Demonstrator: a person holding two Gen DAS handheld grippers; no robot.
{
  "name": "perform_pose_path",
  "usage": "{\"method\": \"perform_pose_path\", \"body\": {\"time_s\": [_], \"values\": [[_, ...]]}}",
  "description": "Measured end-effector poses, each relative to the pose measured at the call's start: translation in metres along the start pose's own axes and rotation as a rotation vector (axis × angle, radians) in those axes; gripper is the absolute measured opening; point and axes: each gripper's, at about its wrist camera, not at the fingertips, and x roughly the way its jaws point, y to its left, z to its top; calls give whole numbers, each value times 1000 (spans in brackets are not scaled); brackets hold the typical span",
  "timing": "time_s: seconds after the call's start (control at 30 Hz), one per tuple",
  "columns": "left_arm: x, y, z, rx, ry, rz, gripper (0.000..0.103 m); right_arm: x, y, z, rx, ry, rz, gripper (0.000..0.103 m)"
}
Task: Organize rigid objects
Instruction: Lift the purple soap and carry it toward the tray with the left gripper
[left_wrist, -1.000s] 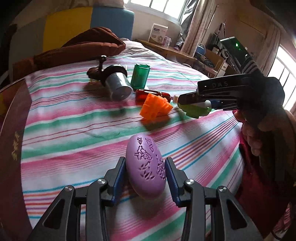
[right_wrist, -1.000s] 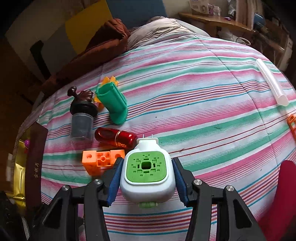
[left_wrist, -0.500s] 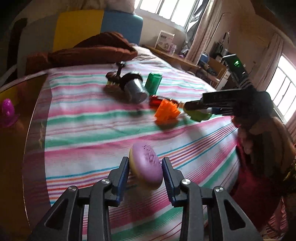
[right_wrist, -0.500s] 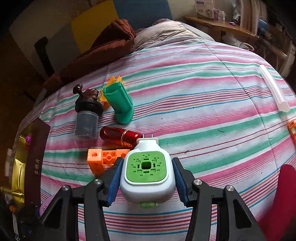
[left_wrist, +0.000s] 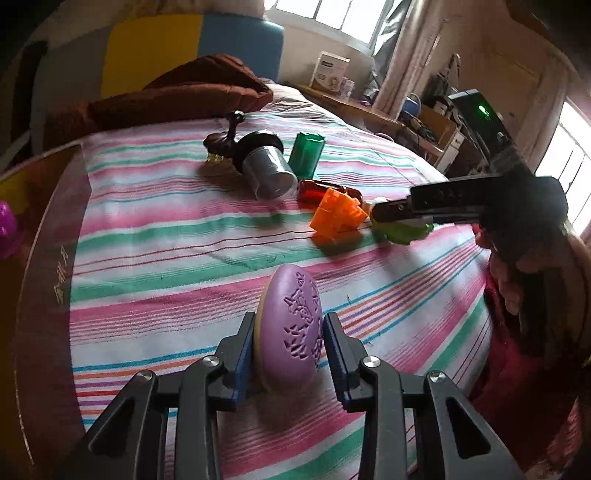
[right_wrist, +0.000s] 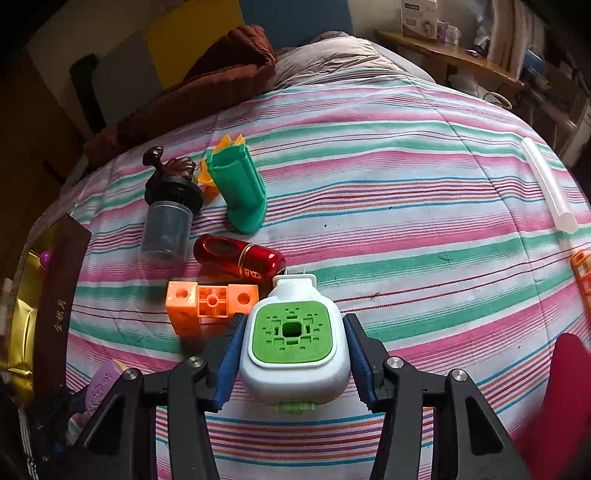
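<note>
Striped bedding in pink, green and white covers the bed that serves as work surface, with a brown blanket heaped at the far side.

Nearest in the left wrist view, the left gripper has its jaws partly closed on a purple oval soap-like piece, which stands on its edge on the sheet; both blue pads seem to press its sides. I judge this grasp is just made, so the next lift should go straight up and slowly, because the rounded body can slip or turn between the flat pads.

Nearest in the right wrist view, the right gripper is closed to middle width on a white plug-in device with a green face. It is near the orange block and the red capsule-shaped case. To put it down well, it should be lowered beside the row without pushing the block.

Farther away lie the grey cup with black lid, the green ribbed tube and a dark brown figure.

Only the right wrist view shows the white stick far right, an orange piece at the right edge and yellow parts behind the tube. Only the left wrist view shows the person's hand on the right tool, and the windows.
</note>
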Motion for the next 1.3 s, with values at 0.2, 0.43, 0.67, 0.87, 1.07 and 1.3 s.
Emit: {"method": "perform_pose_path", "body": {"time_s": [0.2,0.43,0.67,0.87,1.07,1.3], "values": [[-18,8,-1,-41,-32,-36,32,-7,-5,1,28,-39,8,53],[-38,17,3,-94,-69,-62,29,-7,-3,3,29,-46,21,53],[-30,19,1,-100,-62,-25,29,-4,-3,2,33,-34,19,53],[-13,23,6,-112,-47,12,31,-1,-1,2,30,-15,22,53],[-20,22,3,-104,-59,-22,29,-3,-3,3,28,-26,17,53],[-50,33,11,-179,-114,-76,29,-10,-5,4,50,-58,34,53]]}}
